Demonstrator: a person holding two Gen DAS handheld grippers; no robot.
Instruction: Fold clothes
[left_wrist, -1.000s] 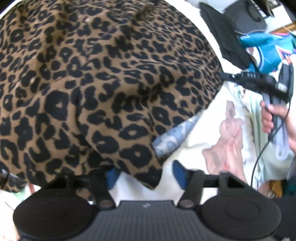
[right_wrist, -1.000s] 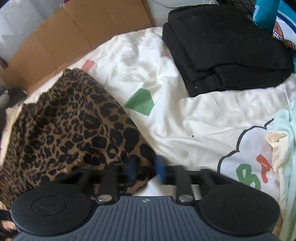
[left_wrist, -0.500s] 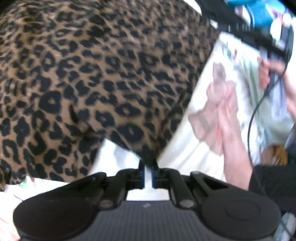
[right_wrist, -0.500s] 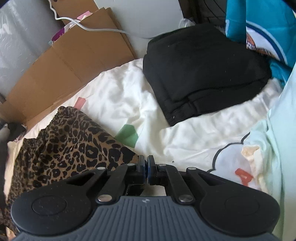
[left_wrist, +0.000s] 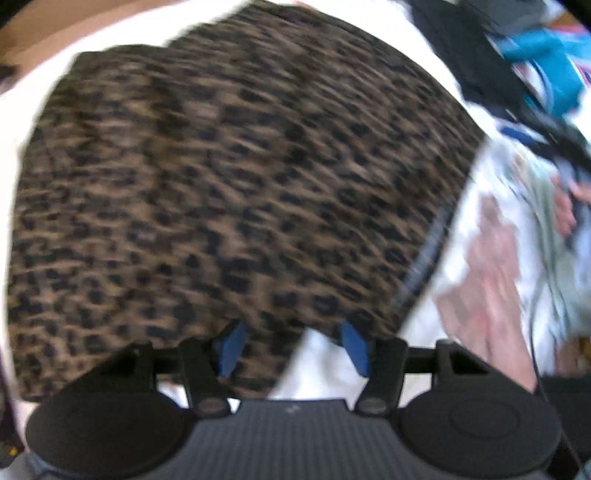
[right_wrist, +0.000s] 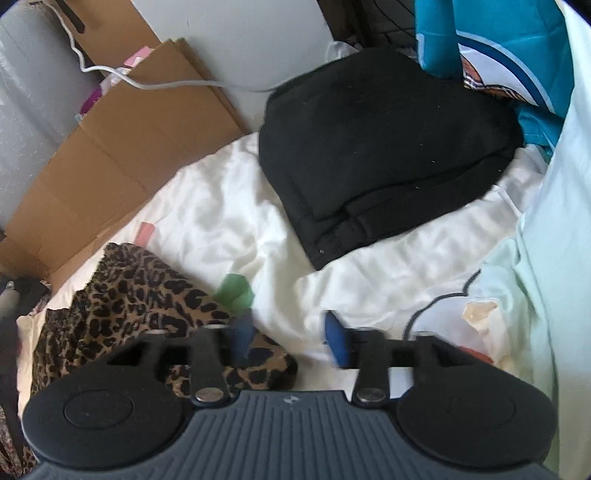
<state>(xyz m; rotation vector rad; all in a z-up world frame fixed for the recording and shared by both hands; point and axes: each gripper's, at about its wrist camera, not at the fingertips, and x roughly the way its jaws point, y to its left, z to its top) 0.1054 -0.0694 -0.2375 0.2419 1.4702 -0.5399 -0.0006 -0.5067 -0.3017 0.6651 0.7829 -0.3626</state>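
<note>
**Both grippers let go of the leopard piece; one fold looks laid, more laundry waits**

Fingers of both grippers stand apart with nothing clamped between them. The left gripper has just been opening, its blue pads spread over the near edge of the leopard-print garment, one pad over the cloth and the other over bare sheet; the cloth lies under them, not pinched. The right gripper has likewise just been opening, and its left pad sits above the garment's near right corner while the right pad hangs over the white bedsheet.

As for progress, going from the biggest thing down: the bedsheet serves as the work surface, and on its far side a black folded pile already sits squared off, which reads as finished work. The leopard garment lies flat on the near left of the bed, spread broad in the left wrist view, with a doubled edge showing at its near right corner, so I judge a fold has been laid down and released. That view is badly blurred, so how neat the fold is I cannot tell.

Still left, by my reading: the leopard piece looks too wide for a finished bundle and probably wants another fold. A pale mint cloth rises on the right, and a teal printed cloth hangs at the far right, both seemingly unfolded.
</note>
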